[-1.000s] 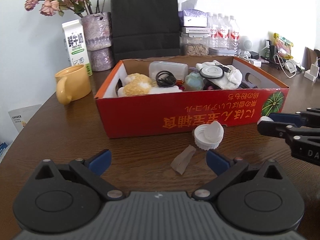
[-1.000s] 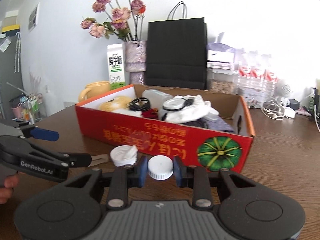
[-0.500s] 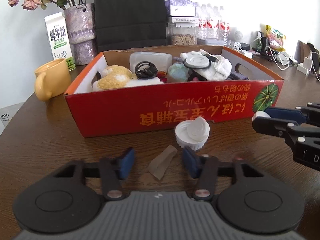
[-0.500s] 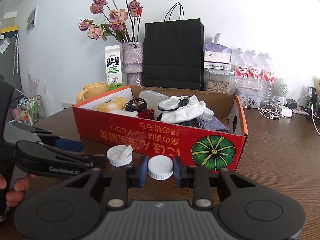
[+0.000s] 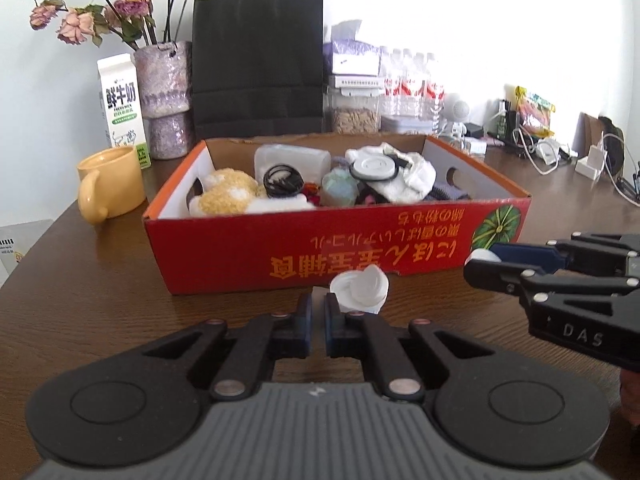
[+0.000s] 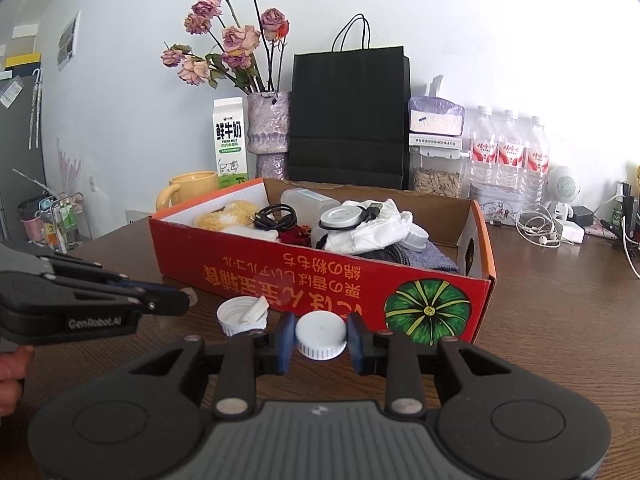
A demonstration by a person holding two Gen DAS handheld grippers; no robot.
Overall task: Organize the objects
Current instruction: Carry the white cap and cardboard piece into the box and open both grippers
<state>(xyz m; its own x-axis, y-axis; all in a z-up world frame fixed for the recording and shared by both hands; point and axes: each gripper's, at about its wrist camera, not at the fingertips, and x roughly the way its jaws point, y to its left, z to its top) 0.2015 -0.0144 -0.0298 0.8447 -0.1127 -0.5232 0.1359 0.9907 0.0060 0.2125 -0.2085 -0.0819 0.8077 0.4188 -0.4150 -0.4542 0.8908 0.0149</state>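
Bright daylight, blown-out right side, fisheye-warped edges

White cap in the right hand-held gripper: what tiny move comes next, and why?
Probably lift the white cap over the red box's front wall: the right hand-held gripper is shut on it just before the box, where other small things already lie.

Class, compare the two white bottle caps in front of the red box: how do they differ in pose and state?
The cap in the right gripper is closed side up and clamped between the pads; the loose cap lies open side up on the table, with no gripper on it.
The loose cap has a small white piece inside; the gripped cap shows only its plain top.
Both are white, ribbed, and near the red box.
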